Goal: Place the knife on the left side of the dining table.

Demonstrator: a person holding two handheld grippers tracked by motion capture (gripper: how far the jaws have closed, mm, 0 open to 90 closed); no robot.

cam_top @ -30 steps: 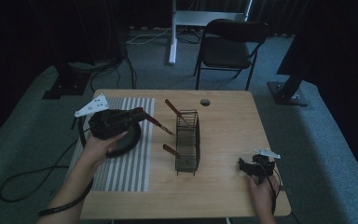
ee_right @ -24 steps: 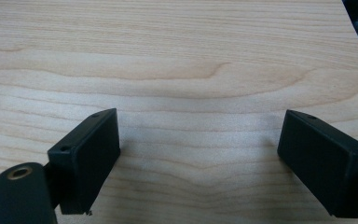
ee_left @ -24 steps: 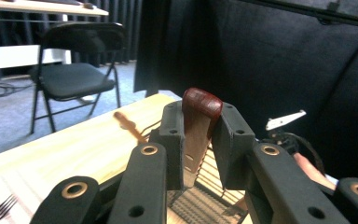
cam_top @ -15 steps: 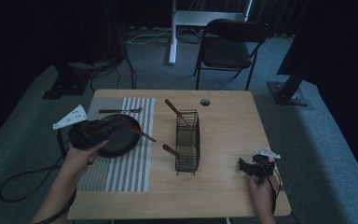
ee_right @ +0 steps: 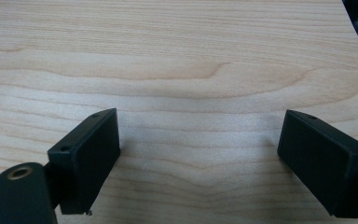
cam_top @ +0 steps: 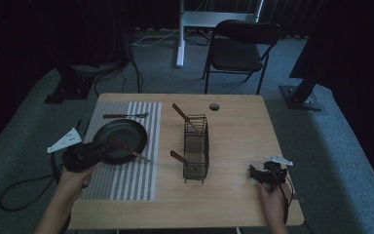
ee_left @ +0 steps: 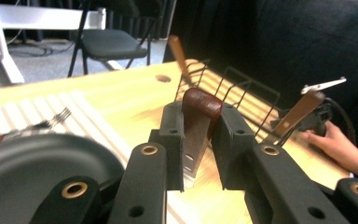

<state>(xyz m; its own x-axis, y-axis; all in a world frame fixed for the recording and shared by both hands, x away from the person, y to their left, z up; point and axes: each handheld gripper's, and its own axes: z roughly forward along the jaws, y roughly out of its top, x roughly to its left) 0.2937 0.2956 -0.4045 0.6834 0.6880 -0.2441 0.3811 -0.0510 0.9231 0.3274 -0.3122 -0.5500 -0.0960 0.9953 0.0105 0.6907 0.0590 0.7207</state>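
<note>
Desk [cam_top: 233,195] light wood, centre of the high view; striped mat [cam_top: 126,178] on its left half; black pan [cam_top: 121,136] on the mat, centre-left; wire rack [cam_top: 197,146] mid-desk with two wooden-handled utensils in it, one [cam_top: 181,113] sticking out at the far end, one [cam_top: 177,156] at the near end; fork [cam_top: 124,115] on the mat beyond the pan.

Left hand-held gripper [ee_left: 196,154] clamped tight on a knife [ee_left: 196,130] with a brown handle, blade pinched between the pads, handle end pointing away toward the rack; in the high view the knife [cam_top: 129,150] sits lower left, over the pan's near rim.

Right hand-held gripper [ee_right: 198,158] wide apart, nothing between the jaws, low over bare desk at lower right [cam_top: 268,174].

Likely step: carry knife to the rack; keep the grip firm, lift clear of the pan rim, approach the rack from above, drop into a free slot between the two utensils; the near utensil's handle leans out on the pan side of the rack and could snag.
</note>
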